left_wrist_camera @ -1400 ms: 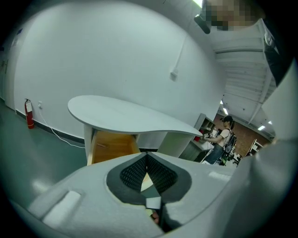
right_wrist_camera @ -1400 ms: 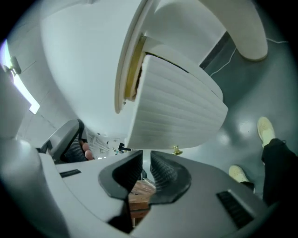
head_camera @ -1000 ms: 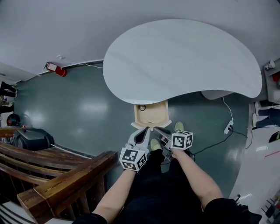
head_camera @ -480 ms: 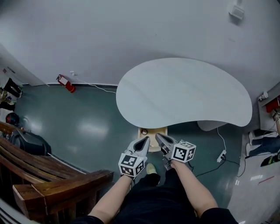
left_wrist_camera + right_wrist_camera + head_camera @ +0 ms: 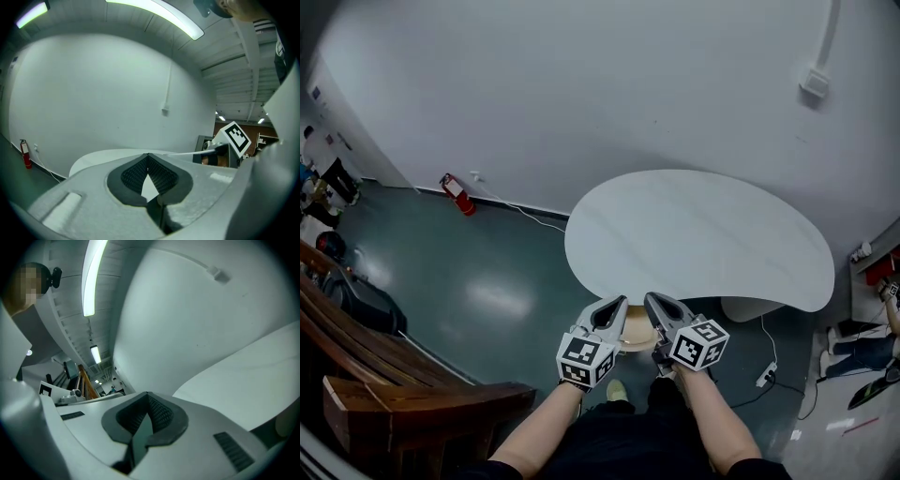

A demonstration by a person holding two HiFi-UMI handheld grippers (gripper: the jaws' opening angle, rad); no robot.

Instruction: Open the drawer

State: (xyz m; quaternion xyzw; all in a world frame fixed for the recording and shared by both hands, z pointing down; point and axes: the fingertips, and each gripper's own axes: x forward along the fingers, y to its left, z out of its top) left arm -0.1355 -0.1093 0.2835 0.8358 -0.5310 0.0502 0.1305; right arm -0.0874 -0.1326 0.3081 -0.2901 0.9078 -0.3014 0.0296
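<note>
Place: a bare indoor hall, more lab or workshop than home.
Floor: glossy teal coated floor (image 5: 478,281), left of the head view.
Wall: plain white wall (image 5: 581,94) with a surface-mounted box (image 5: 814,82), upper right.
Safety: red fire extinguisher (image 5: 457,194) at the wall's foot, left.
Ceiling: tube light (image 5: 159,16) at the top of the left gripper view.
Furnishing: white kidney-shaped table (image 5: 703,234), centre; power strip (image 5: 766,375) on the floor, lower right.

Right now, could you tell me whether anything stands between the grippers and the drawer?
Nothing visible does. The drawer juts out open under the table, with the left gripper and right gripper shut, empty, held above it.
</note>
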